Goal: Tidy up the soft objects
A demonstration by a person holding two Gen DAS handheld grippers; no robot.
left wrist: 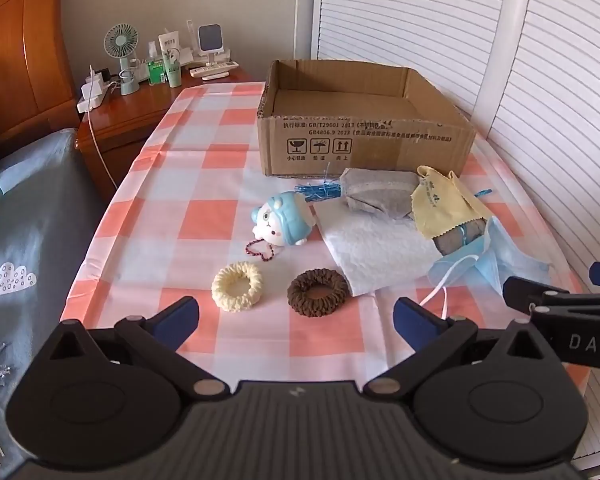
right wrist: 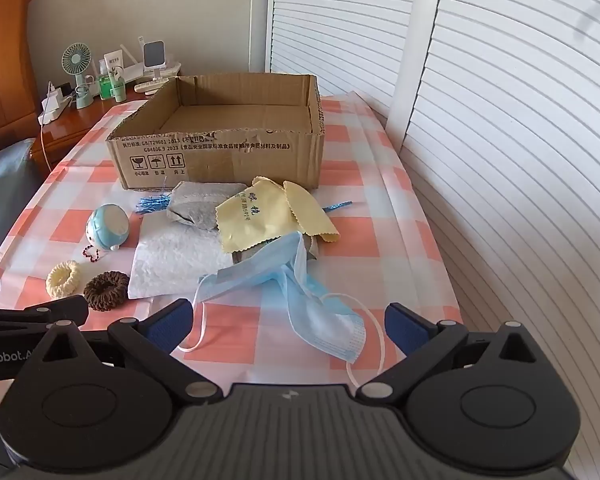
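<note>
Both grippers, left (left wrist: 296, 314) and right (right wrist: 288, 322), hung spread and empty; the box (left wrist: 364, 148) waited at twelve o'clock for the mask (right wrist: 300, 280).

Open cardboard box (left wrist: 364, 148) upright at far side of table, nothing visible inside. Directly in front, touching or nearly so: grey sock (left wrist: 376, 194) lying flat, partly under crumpled yellow lens cloth (left wrist: 444, 208). Second grey piece (left wrist: 458, 238) protruding from under cloth. White folded towel (left wrist: 376, 252) flat, just in front of sock. Blue face mask (right wrist: 300, 292) crumpled at near right, ear loops loose. Blue-white plush toy (left wrist: 282, 222) on side, left of towel. Cream scrunchie (left wrist: 237, 286) and brown scrunchie (left wrist: 318, 292) flat, side by side, apart.
</note>
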